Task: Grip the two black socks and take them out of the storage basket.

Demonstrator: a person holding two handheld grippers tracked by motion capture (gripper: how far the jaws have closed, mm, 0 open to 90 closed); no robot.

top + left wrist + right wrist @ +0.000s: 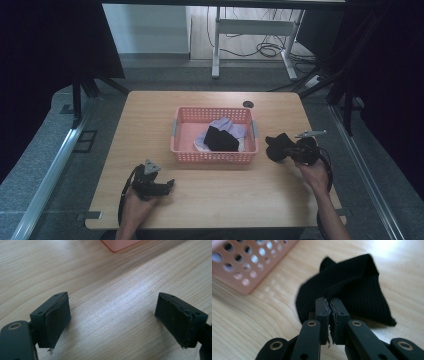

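Left tool (169, 184) sits low on the worktop (220, 187), jaws spread wide over bare wood, nothing between them. Middle: pink basket (212, 156) with purple and black cloth inside. Right tool (284, 151), just beside the basket, jaws pressed together, pinching a black sock (352, 285) that drapes onto the wood

A sock (276, 146) lies on the table (215, 195) right of the basket (214, 156).

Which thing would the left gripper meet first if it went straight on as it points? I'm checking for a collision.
Probably the wooden table: the open left gripper looks down along bare wood. The pink basket lies farther ahead; depth is unclear.
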